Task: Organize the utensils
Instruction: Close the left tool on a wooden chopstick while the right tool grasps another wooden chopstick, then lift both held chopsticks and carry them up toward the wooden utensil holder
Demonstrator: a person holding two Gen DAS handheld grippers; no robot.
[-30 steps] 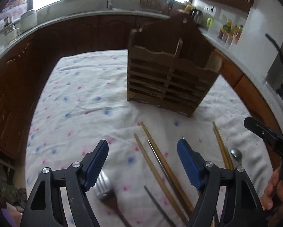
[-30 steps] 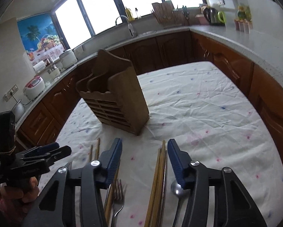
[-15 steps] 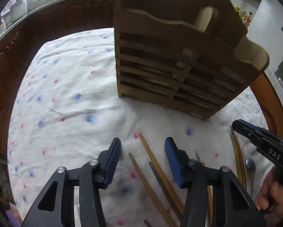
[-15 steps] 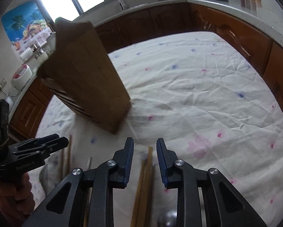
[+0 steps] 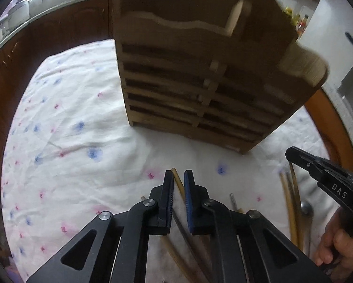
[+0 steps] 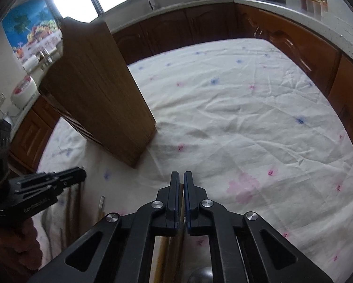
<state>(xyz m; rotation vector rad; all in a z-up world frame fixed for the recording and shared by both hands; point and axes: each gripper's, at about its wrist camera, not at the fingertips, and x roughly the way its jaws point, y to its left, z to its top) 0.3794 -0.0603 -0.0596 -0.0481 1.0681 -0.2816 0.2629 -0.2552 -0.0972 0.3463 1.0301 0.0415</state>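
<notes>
Pick-up step: left gripper [image 5: 178,179] is clamped on a chopstick [image 5: 177,181] at lower centre; right gripper [image 6: 180,181] is pinched nearly closed on another chopstick [image 6: 181,185]. Next — lift both, then lower them into the wooden holder [image 5: 200,89] above.

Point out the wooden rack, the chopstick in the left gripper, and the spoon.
rack [image 5: 200,89], left wrist view, slatted front.
chopstick [image 5: 178,182], left wrist view, tip between the pads.
spoon [image 5: 306,208], left wrist view, bowl.
</notes>
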